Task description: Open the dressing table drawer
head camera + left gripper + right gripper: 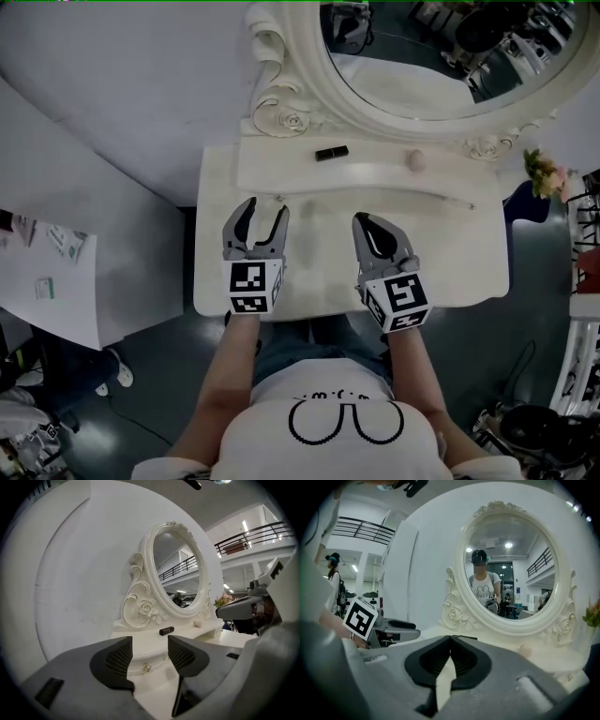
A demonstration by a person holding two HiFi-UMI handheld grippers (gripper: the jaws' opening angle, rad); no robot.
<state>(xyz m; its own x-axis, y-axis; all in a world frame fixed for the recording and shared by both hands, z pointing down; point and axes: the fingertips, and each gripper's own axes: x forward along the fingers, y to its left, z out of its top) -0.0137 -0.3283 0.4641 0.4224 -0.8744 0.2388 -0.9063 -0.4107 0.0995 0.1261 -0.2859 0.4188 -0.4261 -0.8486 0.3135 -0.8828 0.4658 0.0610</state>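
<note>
At the far left of the head view, a white sheet (56, 291) is seen lying well apart from the white table (319, 272). Above the table's left half, the left gripper (265, 208) is held with its jaws spread wide, and nothing is gripped between them. Through the gap between these jaws, in the left gripper view, the drawer (149, 660) is seen set under the raised shelf (375, 173) at the back of the table. It is shut, and its small knob (146, 667) is not touched by the jaws. A small black case (331, 153) is laid on the shelf, in front of the carved frame of the oval mirror (441, 56).

To the right of the left gripper, the right gripper (364, 223) is held over the table with its jaws brought together at the tips, and nothing is held in them. Further right on the shelf, a pale pink ball (416, 160) is seen. At the table's right end, a small bunch of flowers (544, 173) is placed.
</note>
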